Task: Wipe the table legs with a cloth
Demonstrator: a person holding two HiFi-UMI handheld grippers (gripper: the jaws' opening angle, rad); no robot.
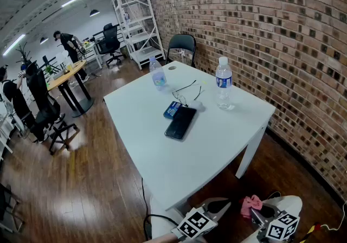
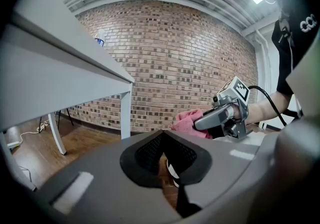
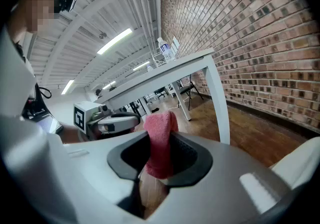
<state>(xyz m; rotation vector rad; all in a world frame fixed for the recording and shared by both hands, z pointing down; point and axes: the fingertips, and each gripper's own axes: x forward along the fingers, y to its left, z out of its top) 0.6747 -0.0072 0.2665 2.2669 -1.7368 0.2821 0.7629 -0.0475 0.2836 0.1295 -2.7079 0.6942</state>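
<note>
A white table (image 1: 157,144) stands in the middle of the head view, its near right leg (image 1: 250,153) showing beside the brick wall. My right gripper (image 1: 254,212) sits low at the bottom edge, shut on a pink cloth (image 1: 251,204). In the right gripper view the cloth (image 3: 159,140) stands up between the jaws of the right gripper (image 3: 157,163), with a table leg (image 3: 218,103) ahead. My left gripper (image 1: 219,204) is beside it, left of the cloth. The left gripper (image 2: 165,155) is shut and holds nothing. A table leg (image 2: 126,113) lies ahead of it.
On the tabletop are two water bottles (image 1: 223,89) (image 1: 158,76), a black phone (image 1: 180,122) and glasses (image 1: 187,93). A brick wall (image 1: 282,46) runs close along the right. A black chair (image 1: 181,46) stands behind the table; office chairs (image 1: 49,112) and people stand far left.
</note>
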